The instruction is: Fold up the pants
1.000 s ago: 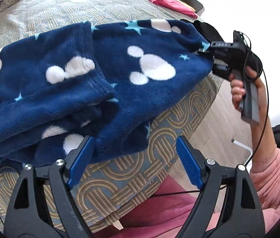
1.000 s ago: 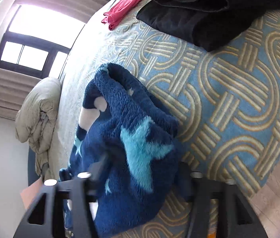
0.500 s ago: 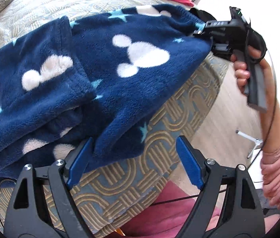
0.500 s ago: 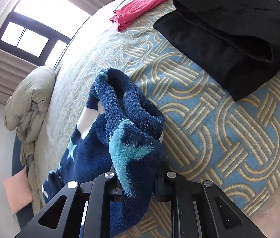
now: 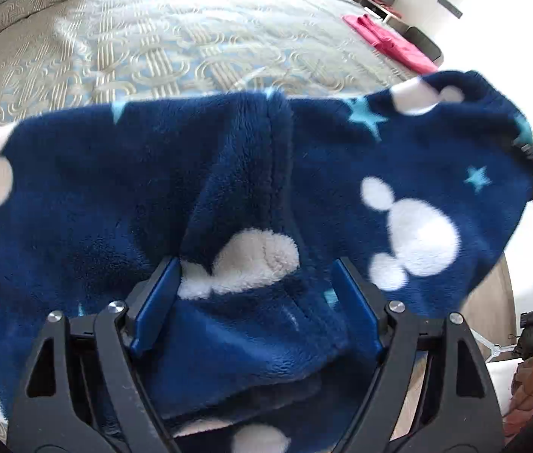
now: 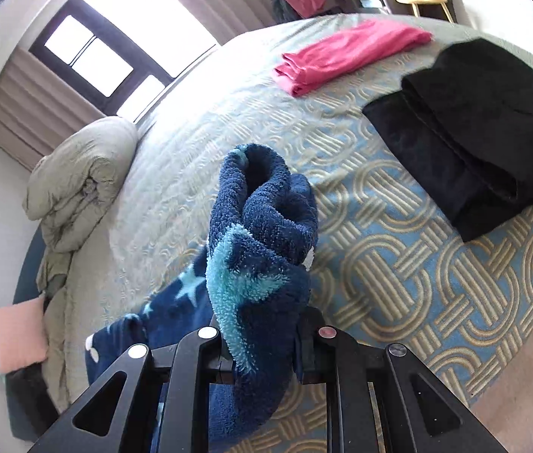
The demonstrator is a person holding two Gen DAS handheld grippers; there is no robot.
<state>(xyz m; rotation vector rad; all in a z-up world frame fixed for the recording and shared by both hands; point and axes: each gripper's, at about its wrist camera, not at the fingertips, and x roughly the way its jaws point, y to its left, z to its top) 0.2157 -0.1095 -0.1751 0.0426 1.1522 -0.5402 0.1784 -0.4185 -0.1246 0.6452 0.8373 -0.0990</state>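
My navy fleece pants with white mouse shapes and teal stars [image 5: 409, 173] hang stretched above the patterned blue-and-tan bedspread [image 6: 398, 264] near its front edge. Left gripper [image 5: 255, 294]: blue fingers wide, fabric bunched between, apparently ungripped. Right gripper [image 6: 262, 343]: clamped on a corner. Far side lies open; folded black garment [image 6: 473, 143] rightward.

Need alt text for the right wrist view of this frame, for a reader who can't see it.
The right gripper is shut on a bunched edge of navy fleece pants with light blue stars, held above a patterned bedspread. Folded black pants and a folded pink garment lie farther back on the bed, and a rolled grey duvet sits near the window.
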